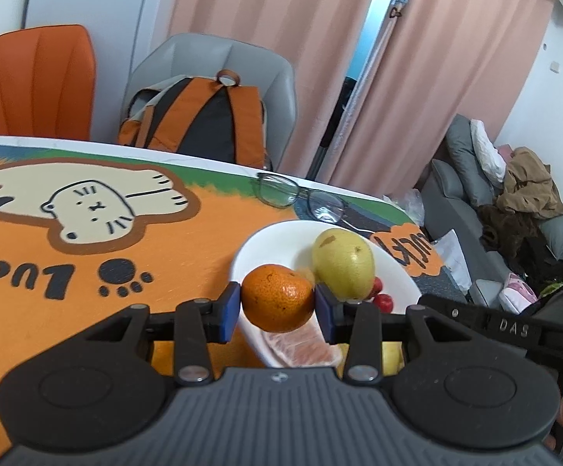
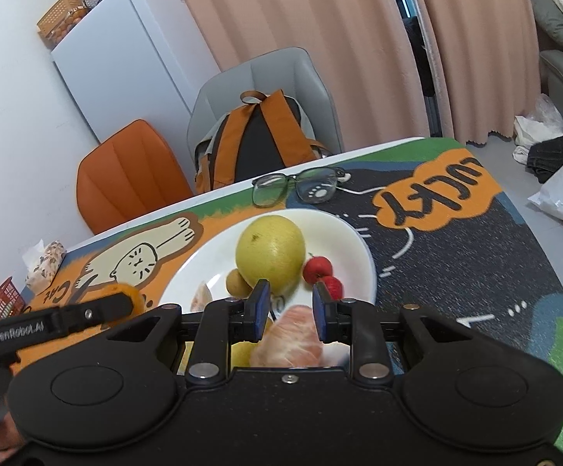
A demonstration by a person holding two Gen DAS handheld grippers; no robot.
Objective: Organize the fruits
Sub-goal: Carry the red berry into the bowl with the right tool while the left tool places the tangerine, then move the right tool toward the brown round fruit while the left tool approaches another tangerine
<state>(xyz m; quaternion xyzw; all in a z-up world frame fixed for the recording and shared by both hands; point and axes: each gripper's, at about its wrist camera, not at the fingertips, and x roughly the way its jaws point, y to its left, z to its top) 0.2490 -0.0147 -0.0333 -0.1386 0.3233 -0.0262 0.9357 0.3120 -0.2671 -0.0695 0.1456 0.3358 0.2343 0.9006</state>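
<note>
My left gripper point(image 1: 277, 293) is shut on a tangerine point(image 1: 277, 299), held just above the near left rim of a white plate point(image 1: 269, 244). The tangerine's edge point(image 2: 126, 295) also shows in the right wrist view. On the plate point(image 2: 343, 240) lie a big yellow-green pear point(image 2: 269, 250), two red fruits point(image 2: 318, 268), a small brown fruit point(image 2: 234, 281) and a pink pomelo segment point(image 2: 293, 334). My right gripper point(image 2: 291, 289) hovers over the plate, shut to a narrow gap. The segment lies under its fingers; I see no pad pressing on it.
Glasses point(image 2: 297, 188) lie on the cat-print mat point(image 1: 165, 272) beyond the plate. Behind the table stand a grey chair with an orange backpack point(image 1: 200, 120) and an orange chair point(image 1: 37, 81). A red basket point(image 2: 2, 303) and a snack bag point(image 2: 44, 264) sit at the far left.
</note>
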